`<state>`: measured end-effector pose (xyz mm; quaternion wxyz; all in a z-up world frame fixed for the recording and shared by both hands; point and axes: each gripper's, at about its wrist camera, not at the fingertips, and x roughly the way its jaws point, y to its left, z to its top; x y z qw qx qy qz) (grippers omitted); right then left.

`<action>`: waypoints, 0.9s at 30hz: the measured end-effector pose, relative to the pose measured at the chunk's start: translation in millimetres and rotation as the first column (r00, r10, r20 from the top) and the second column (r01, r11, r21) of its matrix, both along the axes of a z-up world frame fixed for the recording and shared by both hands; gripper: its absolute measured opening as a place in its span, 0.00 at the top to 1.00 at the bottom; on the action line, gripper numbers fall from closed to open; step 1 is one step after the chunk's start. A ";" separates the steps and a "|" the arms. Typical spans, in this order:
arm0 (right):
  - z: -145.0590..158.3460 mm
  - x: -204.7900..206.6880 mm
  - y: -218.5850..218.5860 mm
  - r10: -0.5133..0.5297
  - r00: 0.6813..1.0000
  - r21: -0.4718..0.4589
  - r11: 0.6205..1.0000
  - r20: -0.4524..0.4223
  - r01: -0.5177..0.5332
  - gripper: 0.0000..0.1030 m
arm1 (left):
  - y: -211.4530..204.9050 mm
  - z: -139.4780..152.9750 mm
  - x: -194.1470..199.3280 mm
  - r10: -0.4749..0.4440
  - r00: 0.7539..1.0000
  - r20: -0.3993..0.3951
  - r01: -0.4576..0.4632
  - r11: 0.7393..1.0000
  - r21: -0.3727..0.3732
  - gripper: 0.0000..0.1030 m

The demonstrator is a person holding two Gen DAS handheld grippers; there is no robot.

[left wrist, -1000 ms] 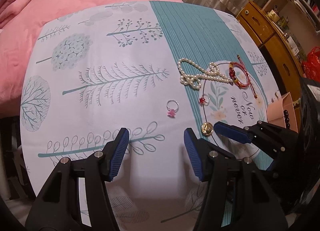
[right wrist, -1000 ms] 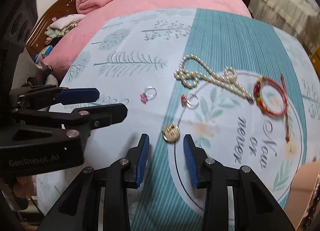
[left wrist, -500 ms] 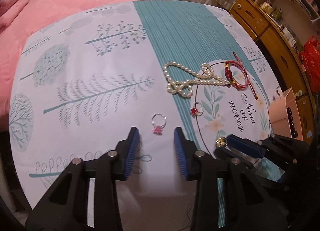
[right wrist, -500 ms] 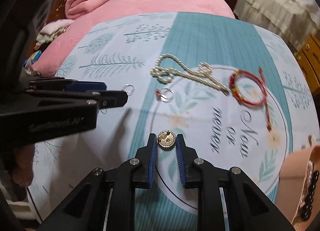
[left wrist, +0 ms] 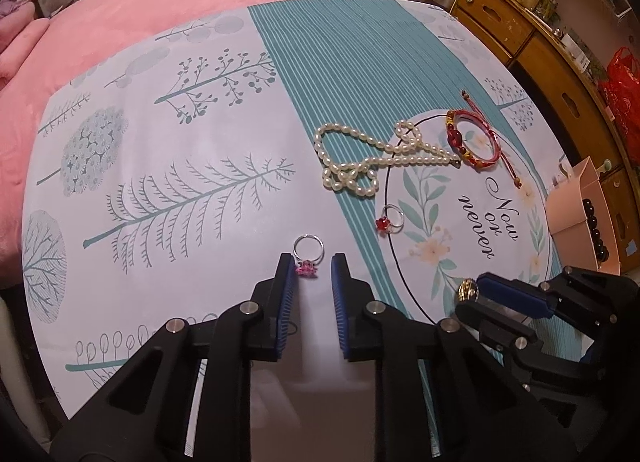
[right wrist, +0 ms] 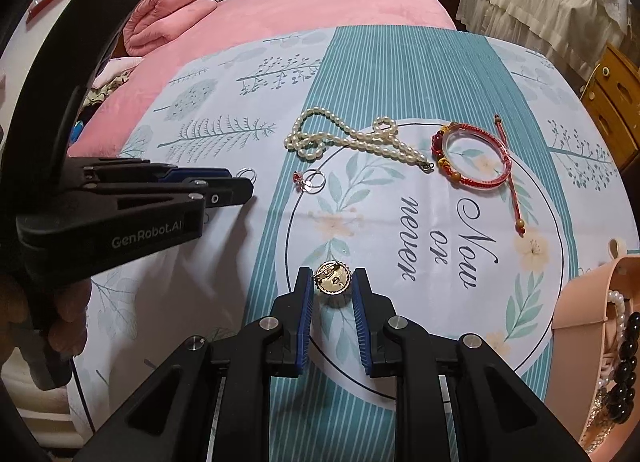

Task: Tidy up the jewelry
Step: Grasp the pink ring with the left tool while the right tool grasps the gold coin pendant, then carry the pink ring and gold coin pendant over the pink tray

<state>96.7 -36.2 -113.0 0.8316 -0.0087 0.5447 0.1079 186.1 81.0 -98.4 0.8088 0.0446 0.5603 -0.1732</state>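
My left gripper (left wrist: 313, 268) is narrowly open around a silver ring with a pink stone (left wrist: 307, 257) lying on the printed cloth; the stone sits between the fingertips. My right gripper (right wrist: 333, 280) is shut on a round gold brooch (right wrist: 333, 283), also seen in the left wrist view (left wrist: 467, 290). A pearl necklace (left wrist: 360, 159), a red string bracelet (left wrist: 476, 139) and a ring with a red stone (left wrist: 390, 218) lie on the cloth beyond. In the right wrist view the left gripper (right wrist: 240, 185) hides most of the pink-stone ring.
A pink box (right wrist: 592, 302) with black beads and pearls stands at the right edge, also in the left wrist view (left wrist: 580, 201). A pink blanket (left wrist: 120, 13) lies behind the cloth. Wooden drawers (left wrist: 540, 61) stand to the right.
My left gripper moved forward to the pink-stone ring and narrowed around it. My right gripper closed on the gold brooch.
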 end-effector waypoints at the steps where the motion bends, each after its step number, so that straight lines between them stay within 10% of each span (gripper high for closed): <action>1: -0.6 -0.8 0.0 0.000 1.000 -0.001 1.000 -0.002 0.000 0.82 | 0.2 0.3 -0.6 -0.001 1.000 0.002 0.001 1.000 0.003 0.86; 13: 8.8 -12.0 -4.5 -0.012 1.000 0.034 0.999 0.007 0.012 0.82 | 4.7 4.2 -6.7 0.020 1.000 0.020 -0.021 1.000 0.009 0.93; 27: 72.2 -61.8 -54.6 -0.133 0.988 0.096 0.987 0.080 0.125 0.82 | -59.7 80.7 -64.0 -0.152 0.984 0.094 0.162 0.981 -0.109 0.93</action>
